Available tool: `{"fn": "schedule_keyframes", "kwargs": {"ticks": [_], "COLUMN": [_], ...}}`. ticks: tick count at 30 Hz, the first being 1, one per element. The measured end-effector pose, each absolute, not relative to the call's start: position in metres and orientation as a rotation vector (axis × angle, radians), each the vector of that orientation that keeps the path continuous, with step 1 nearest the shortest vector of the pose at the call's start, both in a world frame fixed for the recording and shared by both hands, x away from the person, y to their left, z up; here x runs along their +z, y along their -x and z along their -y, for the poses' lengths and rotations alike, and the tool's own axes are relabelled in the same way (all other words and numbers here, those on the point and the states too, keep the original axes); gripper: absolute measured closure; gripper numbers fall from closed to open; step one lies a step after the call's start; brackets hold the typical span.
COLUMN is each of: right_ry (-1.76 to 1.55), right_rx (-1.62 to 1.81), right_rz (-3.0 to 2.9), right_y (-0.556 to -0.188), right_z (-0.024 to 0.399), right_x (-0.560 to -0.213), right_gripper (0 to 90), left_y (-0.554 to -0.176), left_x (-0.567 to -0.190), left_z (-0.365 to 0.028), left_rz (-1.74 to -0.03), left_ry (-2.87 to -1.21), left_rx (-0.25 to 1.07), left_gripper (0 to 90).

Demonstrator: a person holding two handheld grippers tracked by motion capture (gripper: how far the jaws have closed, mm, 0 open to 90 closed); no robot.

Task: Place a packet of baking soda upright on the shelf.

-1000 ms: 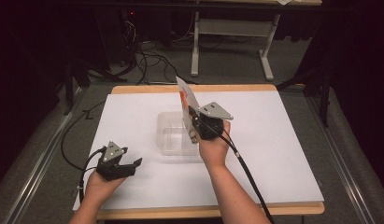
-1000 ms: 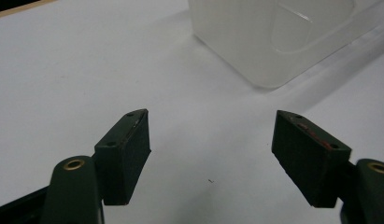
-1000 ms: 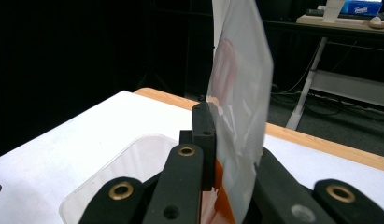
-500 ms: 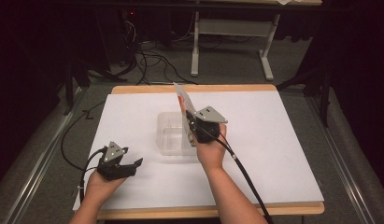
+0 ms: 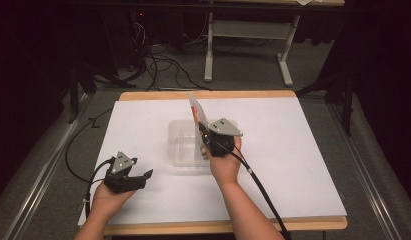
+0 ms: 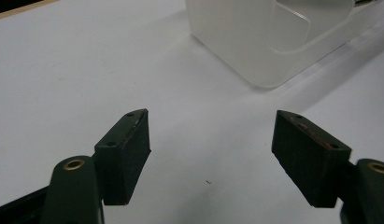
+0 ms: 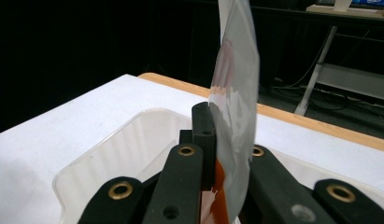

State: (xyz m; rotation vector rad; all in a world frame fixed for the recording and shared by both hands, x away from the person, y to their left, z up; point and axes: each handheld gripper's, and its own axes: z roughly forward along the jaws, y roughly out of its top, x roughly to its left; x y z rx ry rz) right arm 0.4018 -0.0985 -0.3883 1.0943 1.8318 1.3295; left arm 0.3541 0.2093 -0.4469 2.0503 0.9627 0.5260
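Note:
A clear plastic container (image 5: 180, 147) sits mid-table. My right gripper (image 5: 202, 132) hovers at its right side, shut on a flat silvery packet (image 5: 194, 111) with orange-red print that stands upright above the jaws. In the right gripper view the packet (image 7: 235, 88) is pinched between the black jaws of the right gripper (image 7: 226, 122), with the container (image 7: 110, 154) below. My left gripper (image 5: 142, 170) rests at the front left, open and holding nothing. In the left gripper view the left gripper (image 6: 210, 135) has its jaws wide apart, and the container (image 6: 273, 42) lies ahead.
The white tabletop (image 5: 303, 150) has a wooden edge (image 5: 243, 94) at the far side. A cable (image 5: 258, 185) trails from the right gripper toward the near edge. Beyond the table, a dark floor with wires and a metal stand (image 5: 248, 35).
The right gripper and the packet have shifted slightly left and lower, closer over the container. The left gripper has not moved.

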Motion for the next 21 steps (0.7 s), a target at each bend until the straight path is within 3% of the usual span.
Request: {"fn": "schedule_keyframes", "kwargs": {"ticks": [21], "right_ry": [-1.129], "right_rx": [1.340], "right_rz": [-1.856], "right_y": [-0.390], "right_z": [0.101], "right_x": [-0.415], "right_gripper": [90.0], "left_y": [-0.354], "left_x": [-0.447], "left_z": [-0.209], "left_rz": [-0.960], "left_ry": [-2.056], "left_rx": [0.525], "left_gripper": [28.2]}}
